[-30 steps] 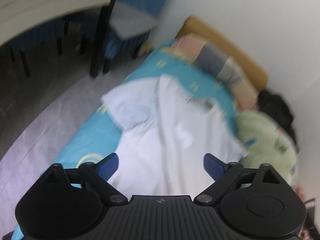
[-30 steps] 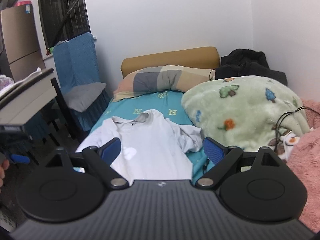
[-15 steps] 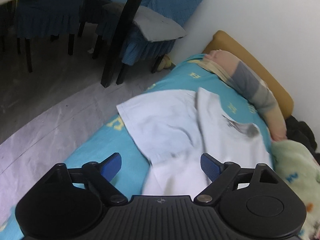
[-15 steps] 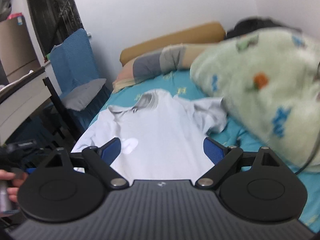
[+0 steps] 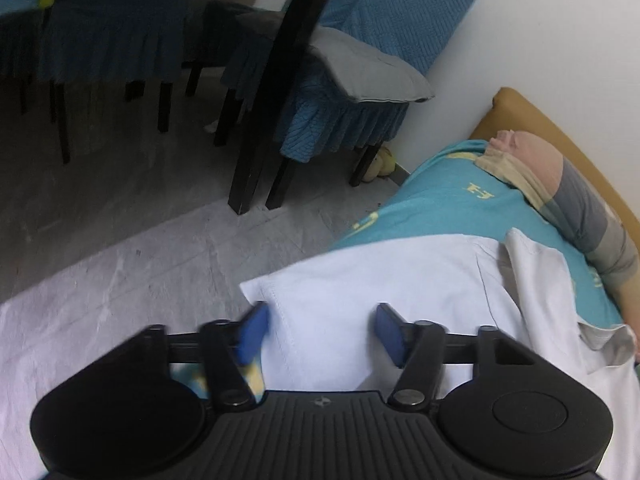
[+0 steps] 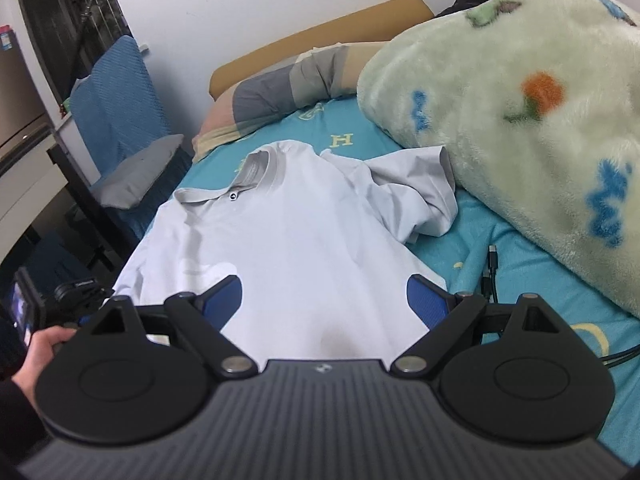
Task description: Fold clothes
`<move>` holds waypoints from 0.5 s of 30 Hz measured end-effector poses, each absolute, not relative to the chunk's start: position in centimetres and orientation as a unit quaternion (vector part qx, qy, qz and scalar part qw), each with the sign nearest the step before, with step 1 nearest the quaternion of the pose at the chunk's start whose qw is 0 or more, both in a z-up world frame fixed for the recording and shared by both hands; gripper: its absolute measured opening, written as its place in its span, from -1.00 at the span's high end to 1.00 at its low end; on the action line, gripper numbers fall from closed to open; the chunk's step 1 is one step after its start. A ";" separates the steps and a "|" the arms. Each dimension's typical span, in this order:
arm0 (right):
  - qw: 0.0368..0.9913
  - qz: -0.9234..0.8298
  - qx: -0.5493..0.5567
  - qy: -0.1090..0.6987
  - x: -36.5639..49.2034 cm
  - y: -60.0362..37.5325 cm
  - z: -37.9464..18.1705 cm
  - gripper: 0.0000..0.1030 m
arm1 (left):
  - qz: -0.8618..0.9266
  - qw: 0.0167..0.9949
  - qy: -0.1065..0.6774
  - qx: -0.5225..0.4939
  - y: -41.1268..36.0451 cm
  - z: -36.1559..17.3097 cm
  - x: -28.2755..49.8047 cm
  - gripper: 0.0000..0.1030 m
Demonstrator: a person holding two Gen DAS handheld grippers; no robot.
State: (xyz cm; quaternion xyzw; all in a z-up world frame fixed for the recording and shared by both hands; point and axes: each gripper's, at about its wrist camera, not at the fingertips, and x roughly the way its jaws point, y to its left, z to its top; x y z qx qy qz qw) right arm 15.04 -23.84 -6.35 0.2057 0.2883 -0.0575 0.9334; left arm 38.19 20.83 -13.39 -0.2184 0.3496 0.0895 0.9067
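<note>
On the teal bedsheet (image 6: 472,240) lies a pale grey polo shirt (image 6: 288,240), spread front-up with its collar (image 6: 248,178) toward the pillow (image 6: 288,88) and its body running down toward the foot of the bed. One sleeve (image 6: 416,196) is crumpled up beside the fluffy green blanket (image 6: 520,120), touching its edge. The other sleeve (image 5: 360,280) lies flat and reaches the bed's edge above the grey floor (image 5: 120,260).

Over that flat sleeve hangs the left gripper (image 5: 320,330), its blue pads set apart on either side of the sleeve's hem; the left pad (image 5: 252,332) is blurred. I cannot tell whether the pads touch the cloth. The right gripper (image 6: 324,294) hovers over the lower part of the shirt with its jaws spread wide and nothing between them.

A black cable (image 6: 490,276) lies on the sheet just beside the shirt's lower corner, near the blanket. A tan headboard (image 6: 320,36) stands behind the pillow against the white wall. Beside the bed stands a chair (image 5: 360,60) with a blue cover and a grey cushion (image 5: 368,76). At the lower left of the right wrist view, the person's left hand (image 6: 42,350) holds the other gripper's handle.
</note>
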 end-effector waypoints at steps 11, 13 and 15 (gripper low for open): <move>0.941 -0.075 0.182 0.276 16.3 -23.1 -6.3 -0.76 | 0.142 0.948 0.283 -0.011 20.0 -3.8 47.2 0.92; 0.941 -0.078 0.184 0.273 16.5 -23.2 -6.4 -0.76 | 0.180 0.944 0.273 0.033 19.8 -3.8 48.6 0.95; 0.942 -0.080 0.179 0.271 16.7 -23.3 -6.4 -0.76 | 0.158 0.938 0.307 0.008 20.4 -5.0 49.3 0.80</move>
